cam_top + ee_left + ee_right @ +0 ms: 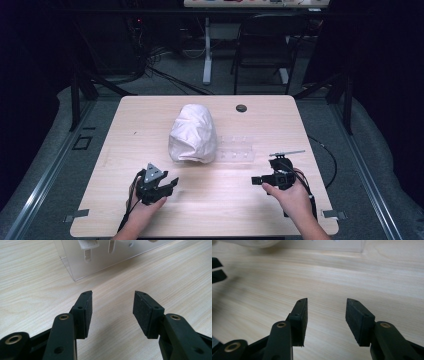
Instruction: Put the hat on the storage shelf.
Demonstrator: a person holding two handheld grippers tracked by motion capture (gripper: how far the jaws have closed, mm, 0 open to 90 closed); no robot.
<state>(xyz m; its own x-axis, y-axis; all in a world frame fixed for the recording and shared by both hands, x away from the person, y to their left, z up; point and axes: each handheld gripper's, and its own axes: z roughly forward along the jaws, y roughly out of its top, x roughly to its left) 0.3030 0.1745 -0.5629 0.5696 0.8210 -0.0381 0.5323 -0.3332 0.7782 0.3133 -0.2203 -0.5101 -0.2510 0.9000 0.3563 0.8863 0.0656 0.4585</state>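
Observation:
A white cloth bundle (192, 133) lies mid-table, touching a clear plastic rack (236, 149) on its right. In the left gripper view the clear rack (100, 257) stands just ahead, with white cloth poking through one slot. My left gripper (172, 183) rests near the front left of the table; in its own view the left gripper (112, 307) is open over bare wood. My right gripper (256, 180) sits at the front right and points left. Seen from its own camera, the right gripper (325, 315) is open with nothing between its pads.
A thin grey rod (286, 152) lies right of the rack. A dark round grommet (241, 108) sits near the table's far edge. Behind the table stand a black chair (265, 45) and a white desk leg (207, 50). Bare light wood (215, 195) lies between the grippers.

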